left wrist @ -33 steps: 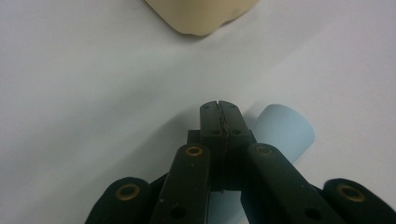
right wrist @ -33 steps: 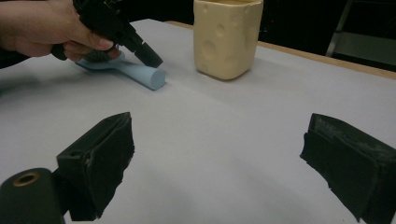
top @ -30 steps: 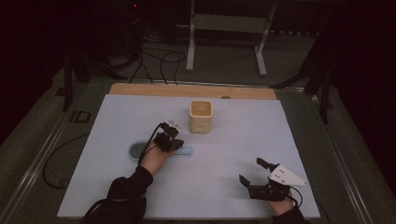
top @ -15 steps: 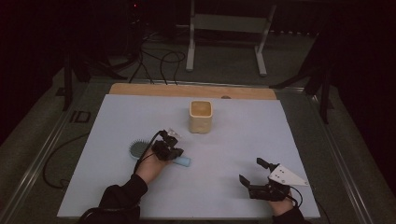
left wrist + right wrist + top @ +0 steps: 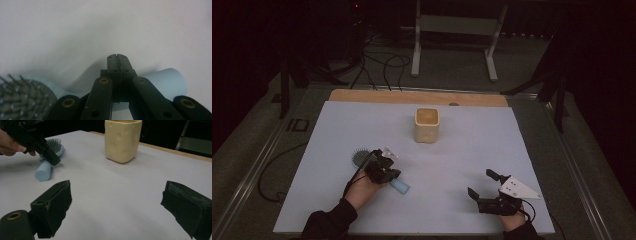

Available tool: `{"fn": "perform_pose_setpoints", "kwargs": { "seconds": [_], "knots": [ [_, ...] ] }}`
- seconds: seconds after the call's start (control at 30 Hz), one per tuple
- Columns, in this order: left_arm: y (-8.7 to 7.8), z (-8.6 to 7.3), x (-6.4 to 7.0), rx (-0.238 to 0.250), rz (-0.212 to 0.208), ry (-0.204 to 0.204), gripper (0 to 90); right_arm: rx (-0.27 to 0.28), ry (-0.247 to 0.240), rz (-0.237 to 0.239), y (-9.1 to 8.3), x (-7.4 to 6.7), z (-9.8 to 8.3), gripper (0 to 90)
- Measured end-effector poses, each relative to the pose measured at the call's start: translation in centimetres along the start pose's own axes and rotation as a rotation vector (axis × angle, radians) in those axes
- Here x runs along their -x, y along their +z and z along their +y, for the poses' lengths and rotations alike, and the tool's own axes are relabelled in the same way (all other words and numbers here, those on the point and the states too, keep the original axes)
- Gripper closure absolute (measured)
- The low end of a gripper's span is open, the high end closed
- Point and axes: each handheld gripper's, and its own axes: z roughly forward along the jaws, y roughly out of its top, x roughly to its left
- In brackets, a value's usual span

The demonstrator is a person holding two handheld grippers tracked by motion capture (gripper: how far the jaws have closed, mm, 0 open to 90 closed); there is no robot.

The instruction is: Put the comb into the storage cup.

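Note:
A light blue hairbrush lies on the white table sheet, bristle head to the left, handle slanting toward the near side. My left gripper is shut, its jaws pressed together with nothing between them; the tips sit low against the brush handle. The right gripper view shows the left gripper resting over the brush. My right gripper rests open near the front right, jaws wide apart and empty. A cream cup with dimpled sides stands upright mid-table.
A wooden strip runs along the table's far edge. A metal stand and loose cables are on the dark floor behind. Open sheet lies between the two grippers and around the cup.
My left gripper has moved toward the near side and slightly right. The brush has turned with it, its handle end swinging nearer the person. The right gripper has stayed still.

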Motion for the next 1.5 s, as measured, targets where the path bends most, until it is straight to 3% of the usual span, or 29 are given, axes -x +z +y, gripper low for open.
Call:
{"fn": "perform_pose_setpoints", "kwargs": {
  "seconds": [0.2, 0.33, 0.63, 1.1, 1.37, 1.5],
  "knots": [
    [-1.0, -1.3, 0.2, -0.016, 0.007, 0.013, 90.0, 0.0, -0.002, -0.001, -0.1, 0.0, 0.0, 8.4],
    [-1.9, -2.5, -0.1, -0.018, 0.01, -0.001, 90.0, 0.001, 0.002, -0.002, 0.0, 0.0, 0.0, 8.4],
    [-3.6, -4.6, -0.6, -0.042, 0.05, -0.006, 90.0, -0.004, -0.004, -0.002, 0.0, 0.0, 0.0, 8.4],
    [-7.1, -8.1, -3.2, -0.084, 0.135, -0.062, 90.0, -0.007, -0.007, -0.003, 0.0, -0.1, 0.1, 8.4],
    [-7.4, -8.7, -4.3, -0.125, 0.181, -0.06, 90.0, -0.008, -0.007, -0.002, 0.1, -0.1, 0.1, 8.4],
    [-7.3, -9.0, -4.8, -0.131, 0.18, -0.063, 90.0, -0.009, -0.007, -0.002, 0.1, -0.1, 0.0, 8.4]
  ]
}}
